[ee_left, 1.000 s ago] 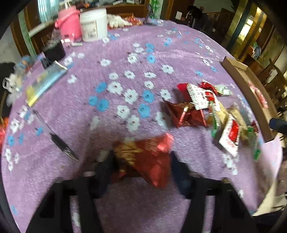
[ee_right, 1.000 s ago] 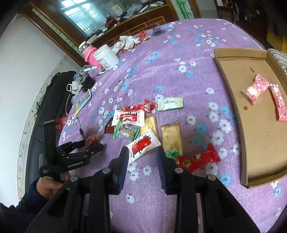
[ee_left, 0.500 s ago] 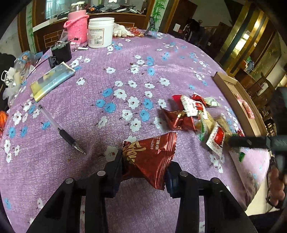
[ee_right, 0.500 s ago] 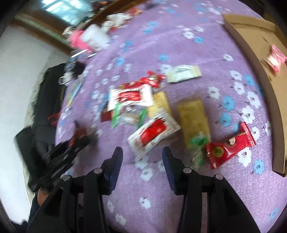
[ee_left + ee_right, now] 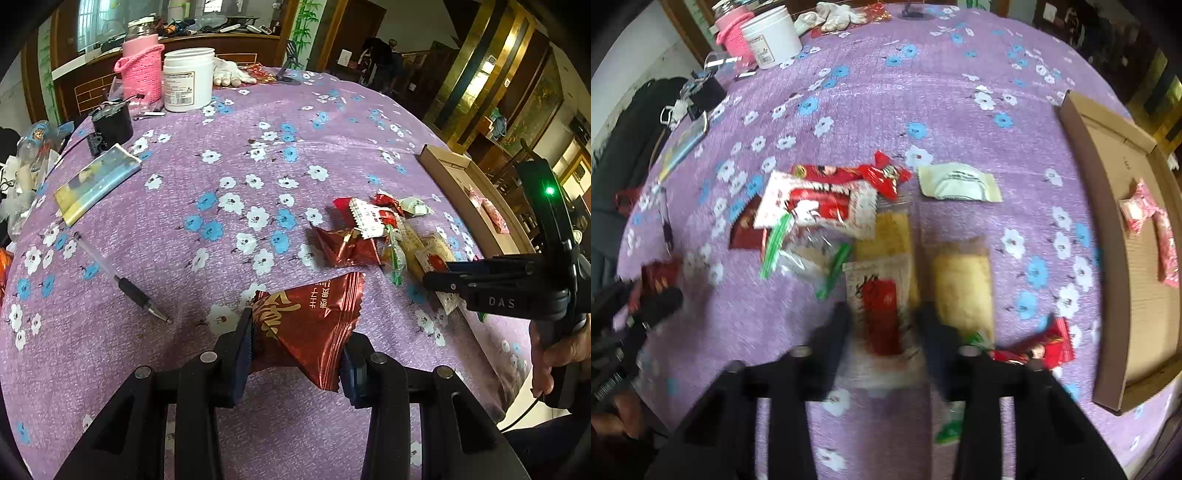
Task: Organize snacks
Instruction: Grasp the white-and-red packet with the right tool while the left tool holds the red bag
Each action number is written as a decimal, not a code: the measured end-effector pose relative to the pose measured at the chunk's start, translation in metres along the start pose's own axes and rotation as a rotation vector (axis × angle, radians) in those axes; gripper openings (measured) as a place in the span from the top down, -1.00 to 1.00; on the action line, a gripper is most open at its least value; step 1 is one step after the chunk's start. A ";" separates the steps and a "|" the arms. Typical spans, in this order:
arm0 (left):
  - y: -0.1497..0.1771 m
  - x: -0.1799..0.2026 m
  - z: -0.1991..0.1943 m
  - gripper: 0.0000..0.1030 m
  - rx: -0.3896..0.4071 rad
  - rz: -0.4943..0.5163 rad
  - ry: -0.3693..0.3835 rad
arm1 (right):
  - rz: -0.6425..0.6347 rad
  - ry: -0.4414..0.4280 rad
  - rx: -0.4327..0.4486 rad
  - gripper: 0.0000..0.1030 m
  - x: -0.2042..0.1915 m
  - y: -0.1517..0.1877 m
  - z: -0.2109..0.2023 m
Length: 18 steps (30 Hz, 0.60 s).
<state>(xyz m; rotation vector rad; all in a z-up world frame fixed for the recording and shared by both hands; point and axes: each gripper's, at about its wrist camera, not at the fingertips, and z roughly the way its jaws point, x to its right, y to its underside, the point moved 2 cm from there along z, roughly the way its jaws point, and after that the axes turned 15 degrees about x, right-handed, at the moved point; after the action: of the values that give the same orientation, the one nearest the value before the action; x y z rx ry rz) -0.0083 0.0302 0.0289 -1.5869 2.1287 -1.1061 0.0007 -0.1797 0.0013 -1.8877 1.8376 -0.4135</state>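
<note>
- Snacks are getting sorted: my left gripper (image 5: 297,350) is pinching a dark red foil triangular snack packet (image 5: 314,325), now carried up off the purple flowered tablecloth (image 5: 236,166) it lay near a second ago.
- My right gripper (image 5: 882,325) is dropping onto the pile, fingers spread either side of a white sachet with a red print (image 5: 879,295), not yet gripping.
- Both look bound, I judge, for the shallow cardboard tray (image 5: 1108,206), where pink wrapped sweets (image 5: 1137,206) are lying.
</note>
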 end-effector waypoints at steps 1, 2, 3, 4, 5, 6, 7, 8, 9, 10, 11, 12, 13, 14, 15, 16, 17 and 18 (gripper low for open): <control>0.000 0.002 0.001 0.19 -0.001 0.002 0.007 | 0.007 -0.010 -0.001 0.41 0.002 0.001 -0.002; -0.001 0.004 0.001 0.19 -0.001 0.008 0.010 | 0.009 -0.020 0.005 0.44 0.003 0.003 -0.004; -0.001 0.005 0.002 0.19 0.000 0.011 0.012 | 0.007 -0.025 0.010 0.46 0.002 0.003 -0.007; -0.002 0.007 0.002 0.19 -0.001 0.013 0.018 | 0.012 -0.032 0.018 0.47 0.004 0.004 -0.011; -0.003 0.009 0.002 0.19 0.000 0.015 0.025 | 0.023 -0.038 0.026 0.47 0.004 0.005 -0.014; -0.004 0.010 0.002 0.19 0.002 0.018 0.027 | 0.031 -0.043 0.032 0.47 0.005 0.005 -0.018; -0.006 0.012 0.002 0.19 0.003 0.022 0.032 | 0.042 -0.061 0.041 0.47 0.006 0.005 -0.022; -0.007 0.014 0.002 0.19 0.002 0.023 0.037 | 0.049 -0.072 0.048 0.47 0.005 0.003 -0.023; -0.007 0.016 0.002 0.19 0.004 0.025 0.039 | 0.053 -0.076 0.056 0.47 0.005 0.002 -0.026; -0.008 0.018 0.002 0.19 0.006 0.028 0.041 | 0.062 -0.094 0.071 0.47 0.006 0.002 -0.030; -0.009 0.019 0.002 0.19 0.006 0.031 0.043 | 0.074 -0.120 0.088 0.46 0.006 0.000 -0.033; -0.009 0.021 0.002 0.19 0.006 0.034 0.046 | 0.088 -0.146 0.106 0.46 0.006 -0.001 -0.037; -0.010 0.024 0.002 0.19 0.006 0.040 0.048 | 0.095 -0.158 0.120 0.46 0.006 -0.002 -0.041; -0.011 0.026 0.002 0.19 0.007 0.043 0.050 | 0.104 -0.181 0.141 0.46 0.006 -0.002 -0.047; -0.011 0.029 0.002 0.19 0.008 0.045 0.052 | 0.110 -0.202 0.155 0.46 0.005 -0.005 -0.049; -0.012 0.033 0.002 0.19 0.008 0.051 0.056 | 0.114 -0.222 0.169 0.46 0.004 -0.005 -0.053; -0.013 0.035 0.002 0.19 0.008 0.055 0.058 | 0.113 -0.231 0.182 0.46 0.004 -0.006 -0.057; -0.014 0.039 0.002 0.19 0.009 0.062 0.061 | 0.113 -0.237 0.198 0.46 0.004 -0.007 -0.062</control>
<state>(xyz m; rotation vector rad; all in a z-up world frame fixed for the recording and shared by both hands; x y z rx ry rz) -0.0117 -0.0075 0.0461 -1.4906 2.1929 -1.1560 -0.0257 -0.1913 0.0573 -1.6174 1.6713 -0.3060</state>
